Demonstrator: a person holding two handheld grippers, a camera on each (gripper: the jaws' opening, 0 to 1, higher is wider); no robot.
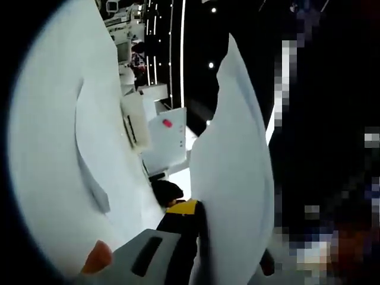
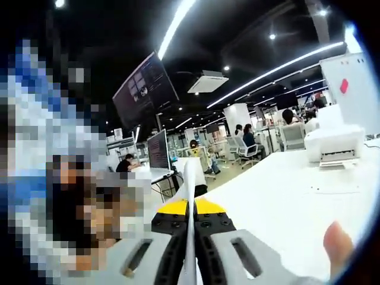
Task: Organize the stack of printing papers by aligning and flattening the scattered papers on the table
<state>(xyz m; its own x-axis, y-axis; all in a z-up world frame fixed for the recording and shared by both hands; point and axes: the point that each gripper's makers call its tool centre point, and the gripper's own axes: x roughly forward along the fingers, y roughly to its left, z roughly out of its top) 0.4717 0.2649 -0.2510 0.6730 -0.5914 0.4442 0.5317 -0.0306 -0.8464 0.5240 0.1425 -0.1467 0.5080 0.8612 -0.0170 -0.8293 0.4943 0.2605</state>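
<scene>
Paper: thin white printing sheets (image 2: pixel 190 196), lifted off the white table (image 2: pixel 279 208), seen edge-on.
Right gripper (image 2: pixel 190 237): jaws closed on the sheets' edge.
Left gripper (image 1: pixel 196 249): jaws pinch the curling white sheet (image 1: pixel 231 178).
Handling: light, floppy, creases easily; best held near edges, both sides.
Beyond: white printer (image 2: pixel 332 145).

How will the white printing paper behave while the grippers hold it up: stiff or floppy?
Probably floppy: in the left gripper view the white printing paper curves and bows above the left gripper. Likely light, since the right gripper pinches it edge-on without visible sag. It may slip if the jaws loosen.
</scene>
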